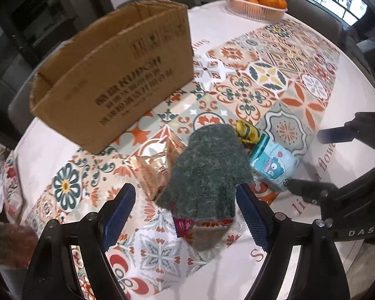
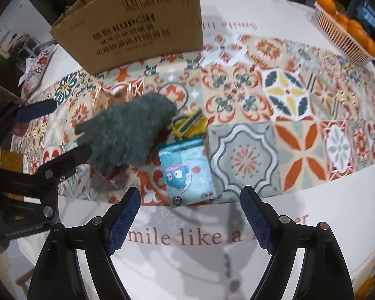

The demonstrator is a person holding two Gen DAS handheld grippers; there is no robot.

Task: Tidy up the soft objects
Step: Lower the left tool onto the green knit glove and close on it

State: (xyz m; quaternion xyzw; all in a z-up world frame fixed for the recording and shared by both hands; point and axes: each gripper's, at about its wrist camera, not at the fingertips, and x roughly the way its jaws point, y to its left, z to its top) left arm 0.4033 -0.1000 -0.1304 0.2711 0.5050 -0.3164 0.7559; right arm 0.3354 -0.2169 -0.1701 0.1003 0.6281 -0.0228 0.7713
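Observation:
A fuzzy dark green glove (image 1: 210, 170) lies on the patterned tablecloth, over a red snack packet (image 1: 185, 225). My left gripper (image 1: 187, 215) is open, its blue pads on either side of the glove's cuff, not touching. Beside the glove lie a yellow-and-blue soft toy (image 1: 247, 131), a light blue tissue pack (image 1: 275, 165) with a cartoon figure, and a shiny copper packet (image 1: 152, 167). In the right wrist view my right gripper (image 2: 191, 215) is open and empty, just short of the tissue pack (image 2: 187, 170); the glove (image 2: 130, 130) and toy (image 2: 187, 123) lie to its left and behind.
An open cardboard box (image 1: 117, 75) stands at the back left of the round table; it also shows in the right wrist view (image 2: 137, 22). A white basket of oranges (image 1: 257, 2) sits at the far edge. A patterned cushion (image 2: 37, 62) lies off the table's left.

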